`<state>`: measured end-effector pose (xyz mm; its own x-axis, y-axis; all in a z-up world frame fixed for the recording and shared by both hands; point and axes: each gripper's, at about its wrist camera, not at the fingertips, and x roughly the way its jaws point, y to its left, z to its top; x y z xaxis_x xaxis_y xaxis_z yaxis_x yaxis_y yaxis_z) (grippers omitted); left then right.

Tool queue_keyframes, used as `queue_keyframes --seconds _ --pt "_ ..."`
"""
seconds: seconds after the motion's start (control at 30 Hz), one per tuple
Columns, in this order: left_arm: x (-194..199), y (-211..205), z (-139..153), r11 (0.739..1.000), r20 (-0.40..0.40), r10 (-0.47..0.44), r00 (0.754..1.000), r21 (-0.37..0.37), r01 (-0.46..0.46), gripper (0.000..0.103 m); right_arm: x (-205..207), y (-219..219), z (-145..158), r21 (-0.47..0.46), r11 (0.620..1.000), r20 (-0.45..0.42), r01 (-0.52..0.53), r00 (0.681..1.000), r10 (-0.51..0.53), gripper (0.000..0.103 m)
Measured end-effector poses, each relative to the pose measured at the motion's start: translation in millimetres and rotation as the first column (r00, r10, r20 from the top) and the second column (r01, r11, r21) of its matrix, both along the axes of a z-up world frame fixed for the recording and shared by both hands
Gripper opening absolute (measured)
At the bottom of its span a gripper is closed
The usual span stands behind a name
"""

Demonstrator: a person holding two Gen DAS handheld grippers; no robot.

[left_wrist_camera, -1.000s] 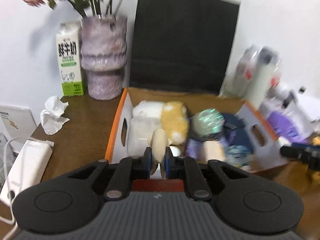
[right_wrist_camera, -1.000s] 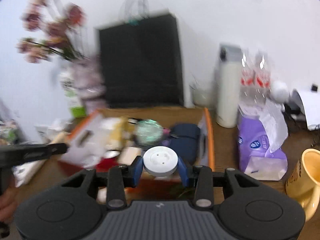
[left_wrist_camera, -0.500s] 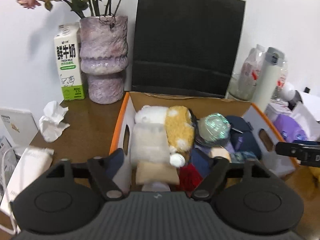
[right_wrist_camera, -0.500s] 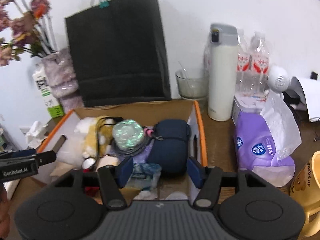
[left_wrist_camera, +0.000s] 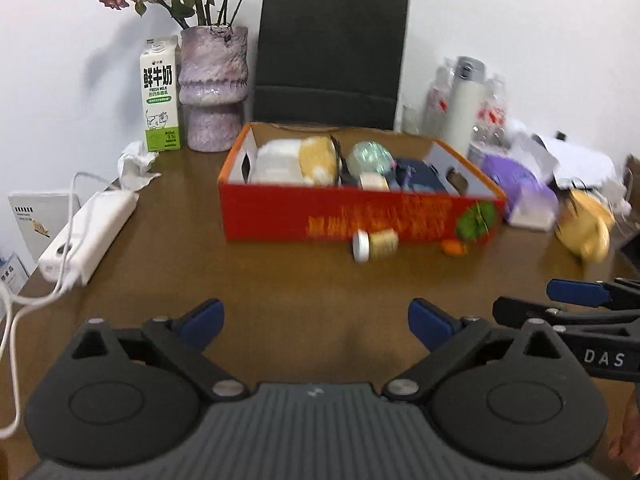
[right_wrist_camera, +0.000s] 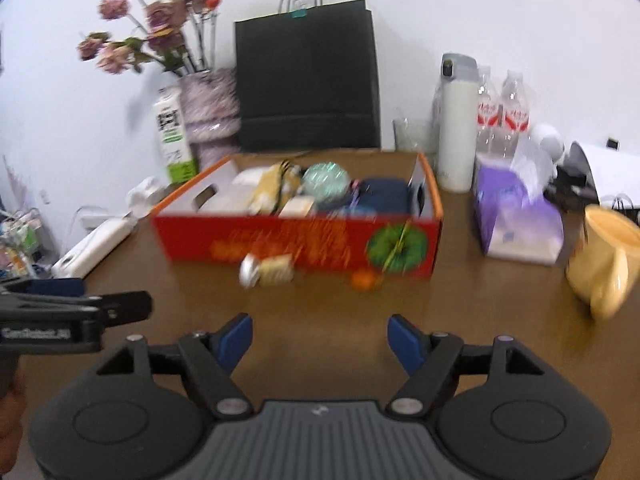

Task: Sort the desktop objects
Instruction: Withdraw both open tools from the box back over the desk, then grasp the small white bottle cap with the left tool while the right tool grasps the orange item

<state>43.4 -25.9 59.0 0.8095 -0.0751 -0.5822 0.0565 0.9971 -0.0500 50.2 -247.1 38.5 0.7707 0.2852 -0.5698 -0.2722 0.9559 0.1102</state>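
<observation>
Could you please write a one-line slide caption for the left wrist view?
Open left gripper hovering empty over the wooden desk, facing the filled red box and a small jar lying before it.

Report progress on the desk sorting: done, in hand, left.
Done: the red box already holds a plush toy, a pouch and more. In hand: nothing; the left tool and right tool have just been opening, empty. Left: the small jar and orange piece before the box.

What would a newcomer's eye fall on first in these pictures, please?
The red cardboard box crammed with soft odds and ends sits mid-table. Behind it stands a tall black paper bag, with a mauve vase of dried roses to its left. A small white-capped jar lies before the box.
</observation>
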Motion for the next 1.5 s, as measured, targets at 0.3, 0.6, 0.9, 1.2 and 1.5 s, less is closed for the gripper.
queue_keyframes --seconds 0.3,0.6,0.9,1.2,1.5 --pt "-77.6 17.2 -34.3 0.997 -0.021 0.015 1.0 -0.071 -0.016 0.103 -93.2 -9.5 -31.8 0.012 0.999 0.007 0.041 0.999 -0.041 0.081" --pt "-104.4 14.3 -42.5 0.996 0.033 0.077 0.996 -0.046 -0.075 0.103 -119.0 -3.3 -34.7 0.005 0.999 0.065 0.038 0.997 -0.038 0.091" --pt "-95.0 4.3 -43.3 0.999 0.005 0.039 0.999 -0.021 -0.039 0.103 -110.5 -6.7 -33.9 0.022 0.999 0.05 0.032 0.998 -0.033 0.089" --pt "29.0 -17.1 -18.6 0.999 0.069 -0.045 0.997 0.018 0.044 0.081 10.9 -13.6 -19.5 -0.034 0.999 -0.007 0.032 0.999 -0.032 0.071" --pt "129.5 -27.7 -41.0 0.987 -0.018 -0.159 0.987 -0.035 0.158 0.049 134.0 -6.6 -43.0 -0.002 0.999 -0.086 0.042 0.995 -0.042 0.051"
